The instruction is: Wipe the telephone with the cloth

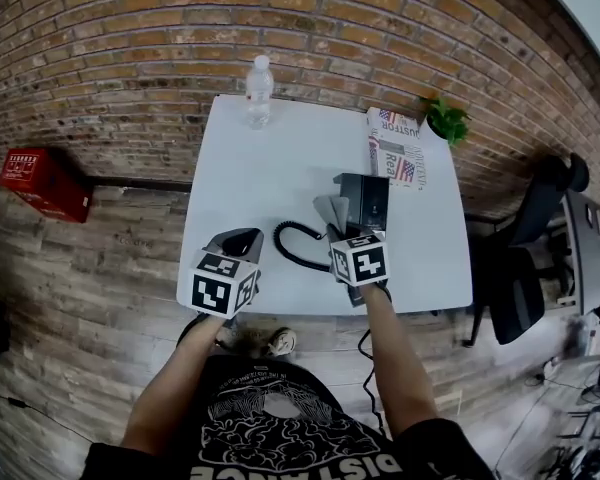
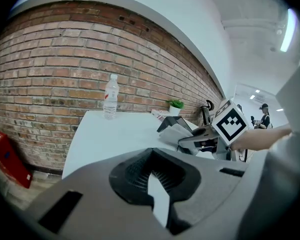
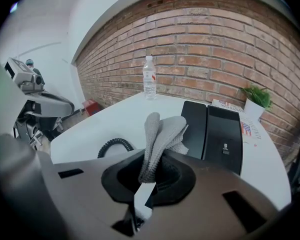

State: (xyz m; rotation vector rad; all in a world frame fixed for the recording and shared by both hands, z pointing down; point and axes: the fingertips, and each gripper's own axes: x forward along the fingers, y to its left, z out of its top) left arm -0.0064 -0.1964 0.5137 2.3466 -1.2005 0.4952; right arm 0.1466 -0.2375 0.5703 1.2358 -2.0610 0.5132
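Right gripper [image 3: 143, 191]: jaws clamped on a grey knitted cloth [image 3: 160, 133], pinched at its bunched lower end so that a folded tuft stands up and forward past the jaw tips. My reading is that the free end is left out in front to serve as the wiping face. The black desk telephone [image 3: 224, 134] lies flat on the white rectangular table [image 1: 240, 168], just ahead of these jaws and a little to their right, with the handset in its cradle on the near-left side. The cloth overlaps the handset's edge in both the head view and the right gripper view, but no view settles whether it touches. The black coiled cord [image 3: 115, 146] loops ahead-left of the jaws, clear of the cloth. Left gripper [image 2: 155, 194]: jaws drawn in to a narrow slit with nothing between them, held off to the left of the right jaws and back over the table's near edge. It is probably kept there as a spare hand to steady the telephone if it slides. The wiping looks about to begin rather than done. Far beyond both jaws, near the brick wall, stand a clear plastic water bottle [image 1: 259, 90], a folded printed newspaper [image 1: 395, 150] and a small green potted plant [image 1: 446, 120], all well apart from the wiping area.
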